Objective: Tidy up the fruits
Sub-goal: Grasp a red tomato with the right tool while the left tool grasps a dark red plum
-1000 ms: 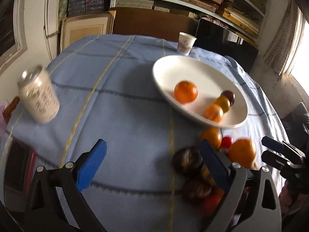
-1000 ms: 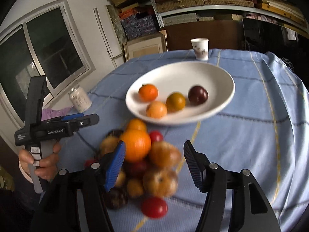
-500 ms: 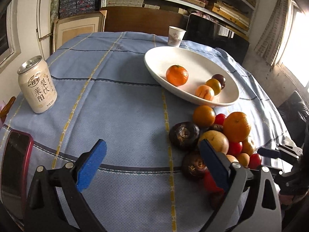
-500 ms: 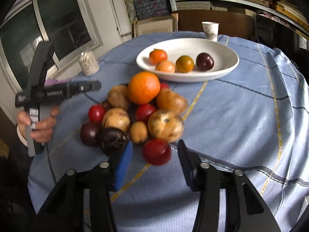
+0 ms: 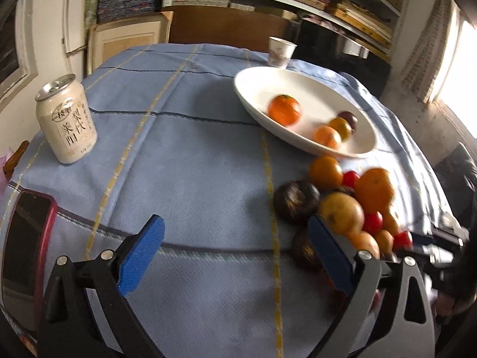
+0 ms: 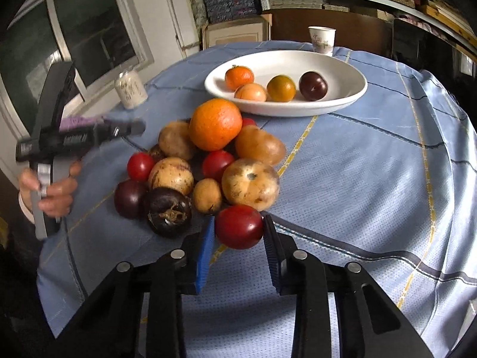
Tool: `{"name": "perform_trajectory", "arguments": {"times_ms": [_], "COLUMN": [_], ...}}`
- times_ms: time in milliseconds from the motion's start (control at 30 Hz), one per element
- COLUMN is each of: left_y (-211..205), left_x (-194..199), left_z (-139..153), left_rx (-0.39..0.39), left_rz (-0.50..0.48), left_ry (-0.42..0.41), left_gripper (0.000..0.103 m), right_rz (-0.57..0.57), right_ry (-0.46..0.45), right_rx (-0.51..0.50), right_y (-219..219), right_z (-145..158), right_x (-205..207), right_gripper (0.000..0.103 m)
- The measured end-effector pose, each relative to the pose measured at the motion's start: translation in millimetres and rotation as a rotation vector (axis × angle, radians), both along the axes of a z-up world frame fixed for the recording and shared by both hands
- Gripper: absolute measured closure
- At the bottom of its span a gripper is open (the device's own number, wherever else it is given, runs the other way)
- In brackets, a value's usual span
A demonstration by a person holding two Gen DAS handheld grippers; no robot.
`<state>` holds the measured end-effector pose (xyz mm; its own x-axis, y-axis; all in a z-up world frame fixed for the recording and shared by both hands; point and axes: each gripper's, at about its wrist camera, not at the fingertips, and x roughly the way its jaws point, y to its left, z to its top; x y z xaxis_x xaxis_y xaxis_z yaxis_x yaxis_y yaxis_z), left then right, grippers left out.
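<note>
From the table's [image 5: 208, 179] near edge, our left wrist camera looks down and across it; our right wrist camera sits close over the fruit pile [image 6: 208, 161]. Both views share that pile and the white plate [image 6: 342, 101].

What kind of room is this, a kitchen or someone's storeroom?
Probably a lived-in home room that doubles as storage, not a kitchen. A table under a blue checked cloth holds a white dish of fruit and a drink can, while wall shelves behind are stacked with flat boxes.
</note>
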<state>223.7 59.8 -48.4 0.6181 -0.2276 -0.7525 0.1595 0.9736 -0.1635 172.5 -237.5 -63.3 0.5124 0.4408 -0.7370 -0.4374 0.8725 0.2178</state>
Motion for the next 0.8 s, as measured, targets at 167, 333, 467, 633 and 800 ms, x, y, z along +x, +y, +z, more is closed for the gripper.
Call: {"name": "perform_trajectory", "arguments": {"times_ms": [167,333,467,633,800], "left_y": [-14.9,-48.5,-60.3,-59.9,-62.3], "left_x": [-41.5,-69.8,-72.4,-70.7,-65.1], "left_z": [-1.3,-4.3,-4.9,-7.9,-6.9], "left_rx": [-0.066,-0.014,-0.001,-0.021,-0.036], "left_rz": [-0.132,-0.249,-0.28,-0.27,-0.265], "left_ry": [0.022,0.039,0.038,0.059,0.061], "left_gripper": [0.009,0.034,0.039,0.05,0.05], "right_rz": [-0.095,-0.135,-0.134,-0.135,-0.135], "right_ry": [0.051,0.075,0.071,0.072,0.067], "right_rx": [0.163,0.185,0.188,0.181,0.178], "right_y": [-31.0,-37.4,-37.2,-36.5,-36.3], "right_z": [0.4,-3.7,-3.7,-4.8,-3.6], "right_x": [10.2,12.8,10.1,7.6,6.2], "right_gripper": [0.07,0.07,0.07,0.07,0.07]}}
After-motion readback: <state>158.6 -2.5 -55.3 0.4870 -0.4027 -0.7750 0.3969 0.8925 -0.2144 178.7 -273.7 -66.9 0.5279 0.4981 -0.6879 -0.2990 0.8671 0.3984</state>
